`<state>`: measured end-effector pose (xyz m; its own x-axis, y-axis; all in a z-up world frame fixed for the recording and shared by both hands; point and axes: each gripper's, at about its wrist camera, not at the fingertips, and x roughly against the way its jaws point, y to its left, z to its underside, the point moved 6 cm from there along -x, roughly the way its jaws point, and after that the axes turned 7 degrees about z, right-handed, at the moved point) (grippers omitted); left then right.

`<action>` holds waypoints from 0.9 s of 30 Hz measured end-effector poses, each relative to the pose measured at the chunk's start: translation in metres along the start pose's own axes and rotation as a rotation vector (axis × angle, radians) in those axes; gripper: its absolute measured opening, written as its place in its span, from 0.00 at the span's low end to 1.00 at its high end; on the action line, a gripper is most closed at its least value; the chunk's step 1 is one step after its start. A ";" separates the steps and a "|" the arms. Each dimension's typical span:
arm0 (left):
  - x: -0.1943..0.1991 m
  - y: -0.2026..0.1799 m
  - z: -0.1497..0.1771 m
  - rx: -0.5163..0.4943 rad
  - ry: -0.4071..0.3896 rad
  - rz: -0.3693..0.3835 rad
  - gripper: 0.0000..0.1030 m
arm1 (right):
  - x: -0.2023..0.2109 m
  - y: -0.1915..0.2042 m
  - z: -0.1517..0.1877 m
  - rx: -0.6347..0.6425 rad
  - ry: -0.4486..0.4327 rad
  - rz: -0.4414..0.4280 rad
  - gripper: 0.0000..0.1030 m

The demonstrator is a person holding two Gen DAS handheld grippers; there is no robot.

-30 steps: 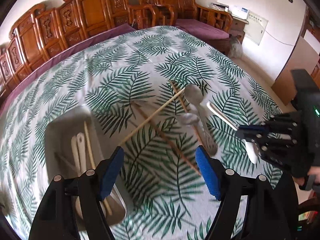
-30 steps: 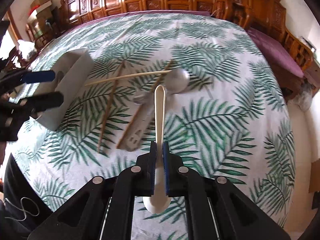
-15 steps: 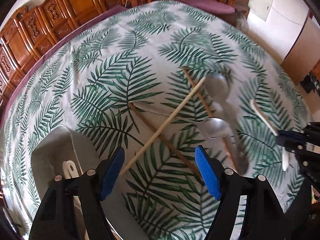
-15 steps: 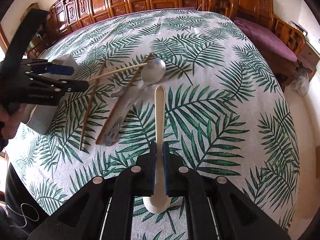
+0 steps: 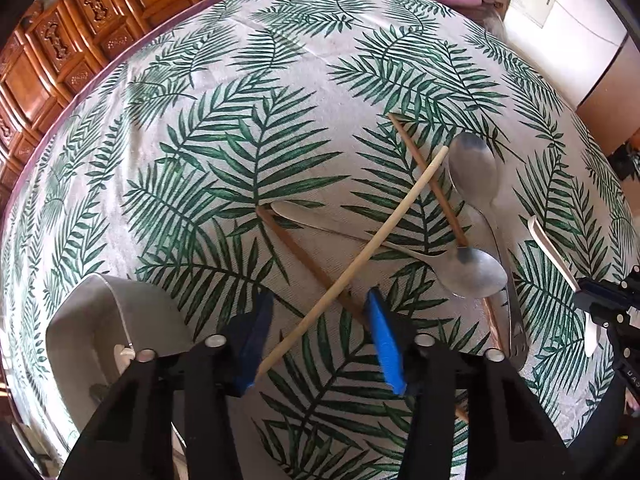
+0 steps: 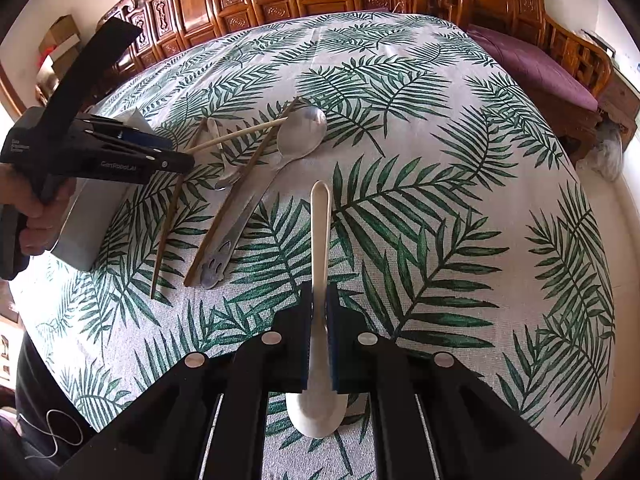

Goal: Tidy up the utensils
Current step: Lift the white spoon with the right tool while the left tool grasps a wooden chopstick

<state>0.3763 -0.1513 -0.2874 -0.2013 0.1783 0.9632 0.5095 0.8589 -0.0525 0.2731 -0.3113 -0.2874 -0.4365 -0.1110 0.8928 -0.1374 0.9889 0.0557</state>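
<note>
The person is sorting loose cutlery into the grey tray [image 5: 100, 320], which is sitting at eight o'clock in the left wrist view. The left gripper [image 5: 320, 336] is closing its jaws around the near end of the pale chopstick [image 5: 360, 256]; the stick is lying between the blue pads, seemingly brushing the left one but not yet pinched. That stick is running up toward one o'clock, crossing a dark chopstick [image 5: 312, 264] and a small metal spoon [image 5: 476, 272]. A second dark chopstick [image 5: 428, 180] and a large metal spoon [image 5: 474, 168] are lying further toward two o'clock. The next move, as I judge it, calls for finishing the pinch, then lifting the stick clear without dragging the pieces beneath it.

The right gripper [image 6: 319, 336] is holding its jaws clamped on the white spoon [image 6: 320, 248], handle pointing to twelve o'clock, bowl hanging at six; it likely goes to the tray afterwards.

Only the left view is showing the tray's inside, where something white is lying, and the gap at the pads. Only the right view is showing the hand [image 6: 36, 212] gripping the left tool at nine o'clock and the large spoon's pierced handle end.
</note>
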 end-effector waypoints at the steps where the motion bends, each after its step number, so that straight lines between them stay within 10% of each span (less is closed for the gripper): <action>1: 0.000 -0.001 0.000 0.004 -0.001 0.014 0.33 | 0.000 0.000 0.000 0.006 -0.001 0.002 0.08; 9: 0.002 -0.009 0.000 0.004 -0.005 0.027 0.05 | -0.002 0.002 0.002 0.019 -0.004 0.008 0.09; 27: 0.075 -0.038 0.051 0.041 -0.166 0.082 0.04 | -0.006 0.002 0.002 0.022 -0.013 0.010 0.10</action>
<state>0.2993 -0.1464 -0.2268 -0.2974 0.3219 0.8989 0.4962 0.8565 -0.1425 0.2740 -0.3089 -0.2934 -0.4496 -0.1024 0.8873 -0.1521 0.9877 0.0369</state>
